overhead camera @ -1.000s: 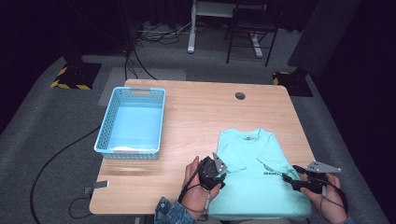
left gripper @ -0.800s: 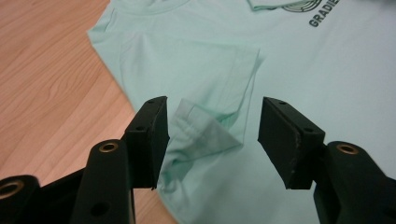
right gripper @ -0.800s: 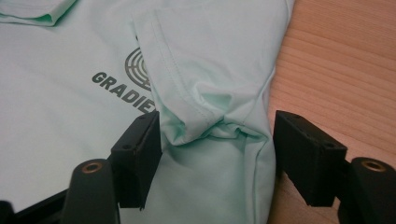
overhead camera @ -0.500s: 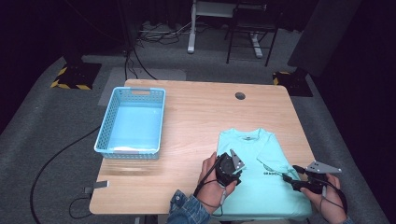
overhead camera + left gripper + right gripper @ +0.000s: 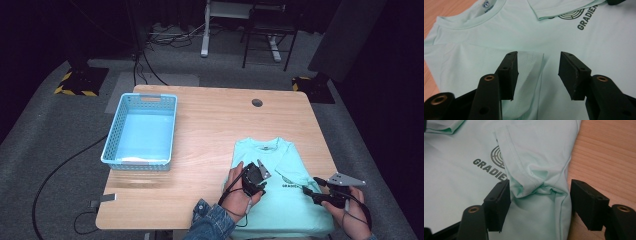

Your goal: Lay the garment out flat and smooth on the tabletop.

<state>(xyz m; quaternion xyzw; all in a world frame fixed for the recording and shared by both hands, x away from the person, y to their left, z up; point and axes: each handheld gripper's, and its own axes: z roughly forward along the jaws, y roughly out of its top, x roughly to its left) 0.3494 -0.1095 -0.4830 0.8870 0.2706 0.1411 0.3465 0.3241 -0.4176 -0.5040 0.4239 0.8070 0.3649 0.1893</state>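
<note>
Mint shirt (image 5: 287, 200) lies flat at the desk's (image 5: 210, 130) near right corner. Left hand-held gripper (image 5: 537, 73) over the shirt's middle; jaws apart, have just been closing, a fabric fold between them, not pinched. Right hand-held gripper (image 5: 540, 202) open, straddling the bunched sleeve (image 5: 534, 180) at the shirt's edge.

Lighting's pretty uneven here. In the high view the table (image 5: 210, 125) is lit from above while the room around it drops into near black, and the whole frame looks soft and a bit grainy. The left gripper view is bright and even; the shirt (image 5: 564, 50) just ahead of the jaws is fairly crisp, the jaws themselves go soft toward the bottom edge and throw a faint shadow beneath them. The right gripper view is dimmer, with darker creases in the cloth bunched between the jaws.
</note>
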